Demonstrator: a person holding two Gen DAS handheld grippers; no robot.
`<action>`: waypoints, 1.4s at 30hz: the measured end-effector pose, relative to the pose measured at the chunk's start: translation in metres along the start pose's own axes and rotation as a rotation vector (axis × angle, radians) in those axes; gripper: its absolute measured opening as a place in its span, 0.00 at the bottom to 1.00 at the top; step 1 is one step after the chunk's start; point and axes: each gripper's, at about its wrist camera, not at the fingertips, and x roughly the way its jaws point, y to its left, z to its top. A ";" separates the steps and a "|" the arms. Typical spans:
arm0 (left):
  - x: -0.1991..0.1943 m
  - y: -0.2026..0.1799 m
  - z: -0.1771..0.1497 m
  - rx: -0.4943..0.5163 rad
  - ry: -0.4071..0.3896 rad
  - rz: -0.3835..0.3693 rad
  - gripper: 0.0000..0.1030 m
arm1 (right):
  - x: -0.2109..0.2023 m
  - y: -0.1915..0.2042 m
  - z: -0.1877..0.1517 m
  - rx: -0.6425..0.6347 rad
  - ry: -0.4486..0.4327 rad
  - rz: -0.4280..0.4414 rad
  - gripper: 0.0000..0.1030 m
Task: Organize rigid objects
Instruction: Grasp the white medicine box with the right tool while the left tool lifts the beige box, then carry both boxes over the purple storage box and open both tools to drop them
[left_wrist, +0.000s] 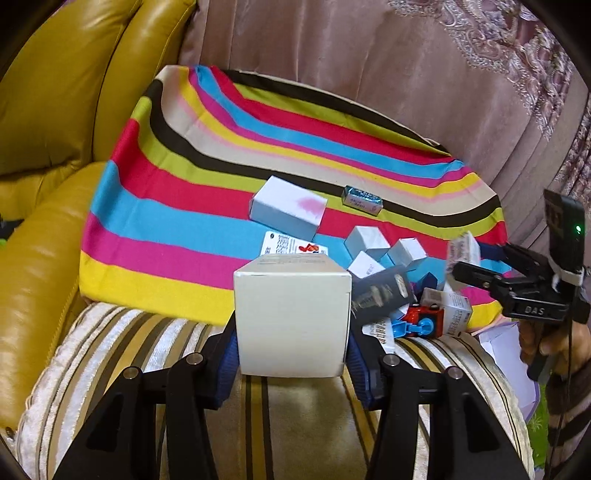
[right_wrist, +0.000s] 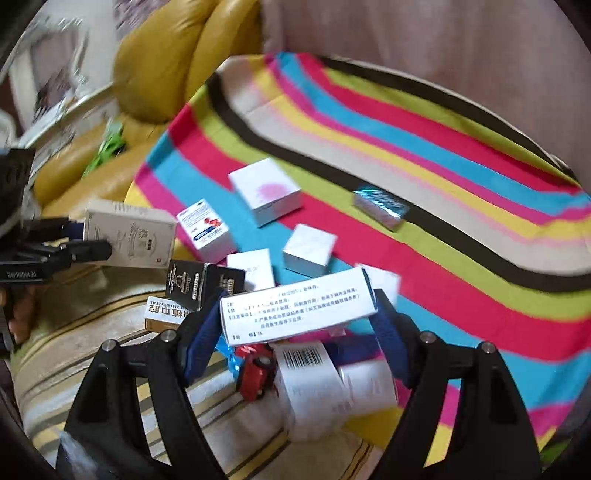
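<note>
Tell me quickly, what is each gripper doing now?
Left gripper: closed on the cream box.
Right gripper: closed on the white printed box.

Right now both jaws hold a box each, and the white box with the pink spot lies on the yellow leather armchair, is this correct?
Not quite. The white box with the pink spot lies on the striped cloth, not the armchair; the right wrist view shows it. Both grippers do hold boxes.
</note>
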 end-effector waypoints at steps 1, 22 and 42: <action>-0.002 -0.001 0.001 0.002 -0.005 -0.002 0.50 | -0.006 -0.002 -0.004 0.027 -0.011 -0.013 0.77; -0.034 -0.063 0.002 0.126 -0.084 -0.094 0.50 | -0.101 -0.028 -0.113 0.395 -0.080 -0.150 0.77; -0.004 -0.216 -0.020 0.434 0.085 -0.339 0.50 | -0.150 -0.071 -0.207 0.639 -0.060 -0.322 0.77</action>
